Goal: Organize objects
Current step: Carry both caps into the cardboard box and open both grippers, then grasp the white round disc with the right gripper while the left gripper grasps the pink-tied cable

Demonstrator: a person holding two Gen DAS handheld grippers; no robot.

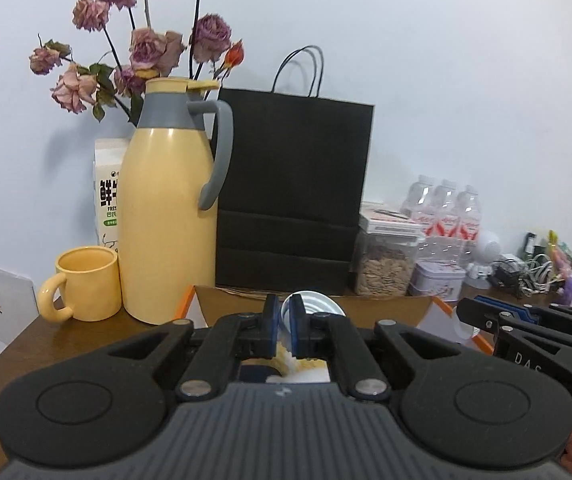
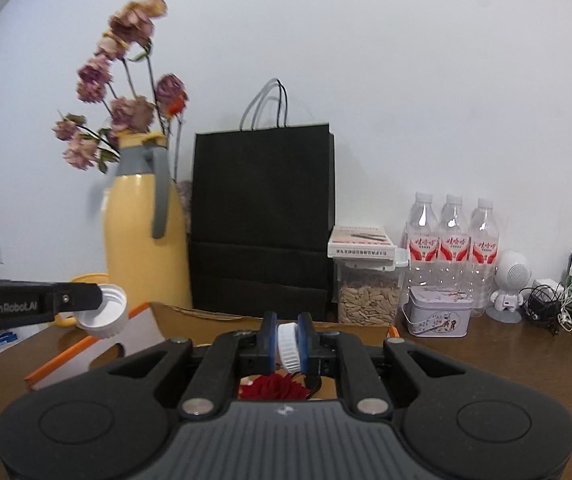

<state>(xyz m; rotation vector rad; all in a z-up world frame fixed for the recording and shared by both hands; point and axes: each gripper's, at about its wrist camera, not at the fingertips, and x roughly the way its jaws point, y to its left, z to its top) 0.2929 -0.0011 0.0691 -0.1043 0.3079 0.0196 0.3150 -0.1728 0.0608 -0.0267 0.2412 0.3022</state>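
Your left gripper (image 1: 282, 322) has its fingers pinched on the rim of a white screw cap (image 1: 313, 304); in the right wrist view the same cap (image 2: 104, 312) hangs open side up at the finger ends, so you are gripping only its thin wall. Your right gripper (image 2: 286, 340) is likewise closed on a second white ribbed cap (image 2: 289, 346), held on edge between the blue pads (image 2: 269, 334).

Both caps sit above the open cardboard box (image 1: 386, 308) with orange-edged flaps, which stands on the brown table (image 2: 506, 360) in front of the black paper bag (image 1: 294, 196). Holding them by the rim probably lets you lift them clear of the box walls without catching the other contents; a red flower-like thing (image 2: 272, 390) shows below your right fingers.

The yellow thermos jug (image 1: 166, 220) and matching mug (image 1: 86, 286) stand together at the left, and the three water bottles (image 2: 452, 240), seed jar (image 2: 368, 300) and tin (image 2: 438, 316) line the wall, tall things behind. Where the caps should go I cannot tell.
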